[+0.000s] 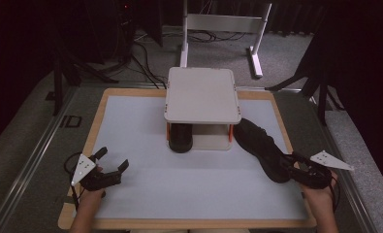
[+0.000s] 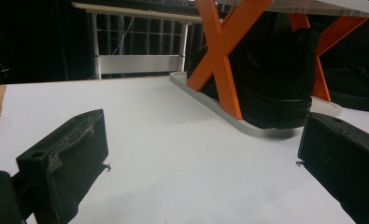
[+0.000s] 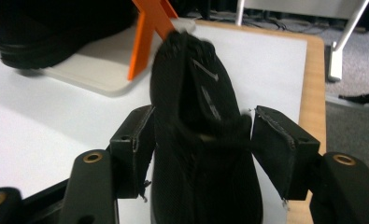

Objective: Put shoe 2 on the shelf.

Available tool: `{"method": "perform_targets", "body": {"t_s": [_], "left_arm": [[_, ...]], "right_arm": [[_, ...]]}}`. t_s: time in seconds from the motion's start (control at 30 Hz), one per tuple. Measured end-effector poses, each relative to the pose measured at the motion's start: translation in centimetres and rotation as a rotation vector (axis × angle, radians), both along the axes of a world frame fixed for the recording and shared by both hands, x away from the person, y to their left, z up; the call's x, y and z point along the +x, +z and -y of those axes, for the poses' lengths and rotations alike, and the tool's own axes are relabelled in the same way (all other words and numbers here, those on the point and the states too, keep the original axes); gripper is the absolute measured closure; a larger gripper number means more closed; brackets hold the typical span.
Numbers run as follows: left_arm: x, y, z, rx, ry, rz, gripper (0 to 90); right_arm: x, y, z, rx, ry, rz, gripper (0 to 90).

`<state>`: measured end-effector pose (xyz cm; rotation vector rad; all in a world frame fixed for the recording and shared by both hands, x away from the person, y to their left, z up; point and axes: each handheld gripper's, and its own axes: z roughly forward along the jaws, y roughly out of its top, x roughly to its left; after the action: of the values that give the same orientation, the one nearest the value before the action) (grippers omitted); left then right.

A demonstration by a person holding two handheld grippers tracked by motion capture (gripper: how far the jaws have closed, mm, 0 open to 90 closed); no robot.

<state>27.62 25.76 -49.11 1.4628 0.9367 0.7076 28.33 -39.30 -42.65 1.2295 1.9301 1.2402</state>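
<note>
White matting covered the wood-edged tabletop (image 1: 131, 121), where a small white shelf stand (image 1: 202, 94) on orange cross-braces stood at the far middle with one black shoe (image 2: 271, 70) tucked under it. A second black shoe (image 1: 262, 148) lay on the mat to the right of the stand, its near end between the pads of the right claw (image 3: 201, 149), which had just been widening and sat close against the shoe's sides without clearly squeezing it. At the near left, the left claw (image 1: 112, 165) hung spread and empty over bare mat.
</note>
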Motion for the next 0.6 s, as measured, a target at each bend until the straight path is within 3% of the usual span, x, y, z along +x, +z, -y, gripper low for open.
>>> {"method": "perform_targets", "body": {"t_s": [0.1, 0.33, 0.6], "left_arm": [[0.0, 0.0, 0.0, 0.001, 0.0, 0.0, 2.1], [0.0, 0.0, 0.0, 0.002, 0.002, -0.001, 2.1], [0.0, 0.0, 0.0, -0.001, 0.004, 0.001, 2.1]], "right_arm": [[0.2, -0.9, 0.1, 0.019, -0.009, -0.003, 41.0], [0.5, -2.4, -0.3, 0.008, -0.016, -0.019, 44.2], [0.5, -2.9, -0.6, 0.012, -0.047, -0.002, 51.2]]}}
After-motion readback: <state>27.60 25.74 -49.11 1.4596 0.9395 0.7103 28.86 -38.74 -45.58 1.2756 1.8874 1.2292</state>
